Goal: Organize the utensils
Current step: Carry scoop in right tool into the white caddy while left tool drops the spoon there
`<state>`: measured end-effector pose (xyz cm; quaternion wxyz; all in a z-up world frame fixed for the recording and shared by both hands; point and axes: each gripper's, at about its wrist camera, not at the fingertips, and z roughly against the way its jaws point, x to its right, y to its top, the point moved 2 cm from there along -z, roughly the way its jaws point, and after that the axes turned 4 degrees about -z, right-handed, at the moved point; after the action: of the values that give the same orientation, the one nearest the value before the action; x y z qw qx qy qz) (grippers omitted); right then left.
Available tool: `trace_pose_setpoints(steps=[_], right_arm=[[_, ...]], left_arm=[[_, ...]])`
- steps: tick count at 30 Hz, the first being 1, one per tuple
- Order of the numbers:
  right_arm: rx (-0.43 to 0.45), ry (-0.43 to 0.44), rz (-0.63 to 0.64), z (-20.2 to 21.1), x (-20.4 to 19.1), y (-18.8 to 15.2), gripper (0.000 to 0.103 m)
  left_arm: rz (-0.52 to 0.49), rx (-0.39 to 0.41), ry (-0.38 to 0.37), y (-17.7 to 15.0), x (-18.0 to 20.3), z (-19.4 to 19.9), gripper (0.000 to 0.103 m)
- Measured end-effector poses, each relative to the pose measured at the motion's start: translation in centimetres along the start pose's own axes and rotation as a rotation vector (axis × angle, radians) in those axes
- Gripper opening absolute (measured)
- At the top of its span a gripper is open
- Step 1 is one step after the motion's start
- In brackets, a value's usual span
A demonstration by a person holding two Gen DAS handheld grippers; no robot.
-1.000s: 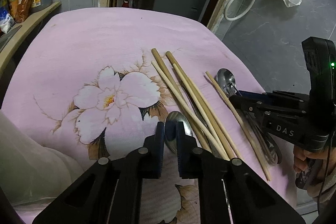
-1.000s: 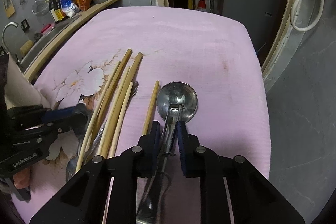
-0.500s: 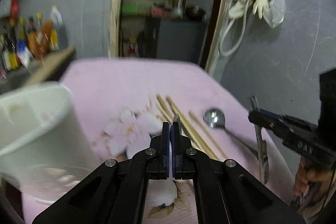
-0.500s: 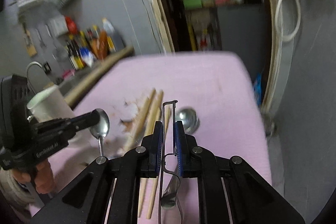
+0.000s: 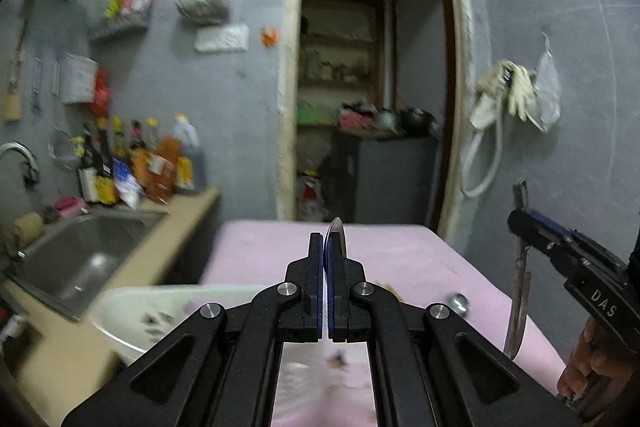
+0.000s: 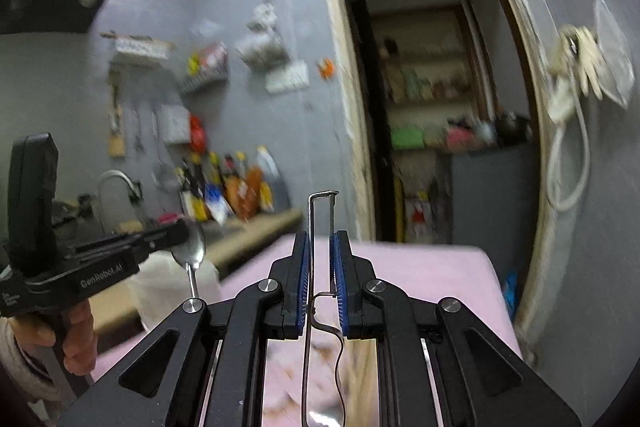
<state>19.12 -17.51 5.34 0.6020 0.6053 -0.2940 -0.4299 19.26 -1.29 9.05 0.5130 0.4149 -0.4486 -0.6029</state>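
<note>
White holder [image 5: 132, 311] beside sink [image 5: 76, 259]

Far half of the pink-clothed tabletop [image 5: 384, 247] lies bare; open passage above it toward the doorway. Obstruction at left: a white plastic container [image 5: 160, 311] stands at the tabletop's near left edge, just beside the wooden counter with steel sink [image 5: 76, 259]. A row of sauce bottles [image 5: 140, 163] crowds the counter's rear. The grey wall [image 5: 560, 155] closes the right side.
</note>
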Motion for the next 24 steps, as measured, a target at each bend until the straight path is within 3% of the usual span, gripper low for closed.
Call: trace_pose_setpoints(steps=[7, 13, 18, 24], right_arm=[[0.147, 0.104, 0.006, -2.0, -5.1, 2.8, 0.010], [0.232, 0.190, -0.019, -5.2, -8.7, 4.3, 0.010], [0.246, 0.223, -0.011, -7.5, -10.4, 3.8, 0.010], [0.173, 0.227, -0.009, -10.4, -10.9, 1.4, 0.010]], left_arm=[[0.029, 0.096, 0.177, 2.3, -7.0, 3.2, 0.000], [0.068, 0.159, 0.371, 3.0, -13.0, 4.7, 0.000], [0.077, 0.129, 0.475, 1.8, -15.4, 3.4, 0.000], [0.071, 0.050, 0.511, -1.3, -15.6, 0.4, 0.000]])
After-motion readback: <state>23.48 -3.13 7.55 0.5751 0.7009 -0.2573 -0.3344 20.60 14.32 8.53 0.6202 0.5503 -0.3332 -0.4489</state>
